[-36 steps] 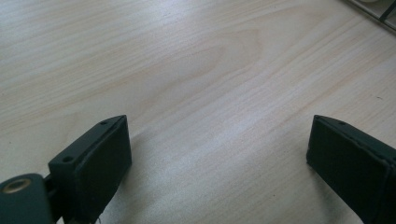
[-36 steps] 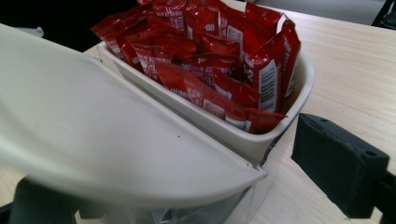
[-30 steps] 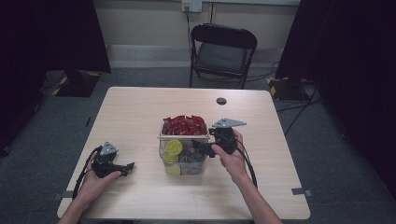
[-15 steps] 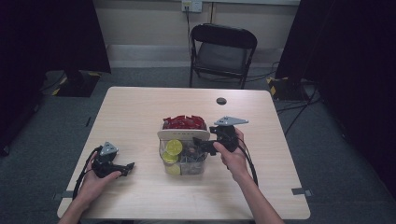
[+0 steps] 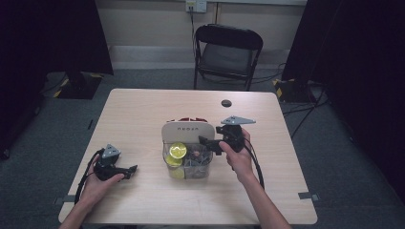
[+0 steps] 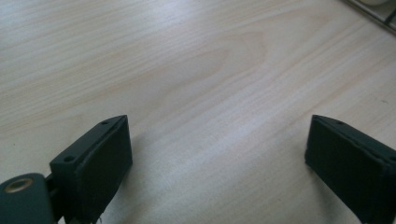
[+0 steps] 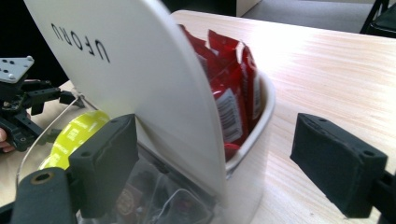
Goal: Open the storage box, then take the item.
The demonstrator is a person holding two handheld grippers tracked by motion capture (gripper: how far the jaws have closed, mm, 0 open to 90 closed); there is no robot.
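While the folding chair (image 5: 228,52) sits at the top centre of the high view, the pale wood tabletop (image 5: 143,114) takes up the middle of the frame. Small dark round disc (image 5: 226,103) lies on it, upper right of centre, well apart from everything else.

Clear bin (image 5: 188,160) sits centre frame, slightly below middle. White lid (image 5: 187,132) stands raised and tilted over it, lettering on its face. Behind the lid, towards the top of the frame: red packets (image 5: 190,119), just peeking over the lid edge. In the right claw view they are packed upright in a white-walled compartment (image 7: 261,114) at centre. In front of the lid: yellow-green round containers (image 5: 177,151) at the left of the bin, dark small items at its right, too blurred to identify.

Right claw (image 5: 206,141) is right of centre in the high view, held in the person's right hand (image 5: 238,152), right at the upper right corner of the bin. Its own view shows the jaws spread wide: one jaw sits in front of the lid at lower left, the other hangs clear over bare tabletop at lower right. Nothing pinched; can't tell whether the left jaw touches the lid.

Left claw (image 5: 131,169) is lower left in the high view, on the tabletop, held in the left hand (image 5: 98,183), well apart from the bin. Jaws spread, bare wood between them.
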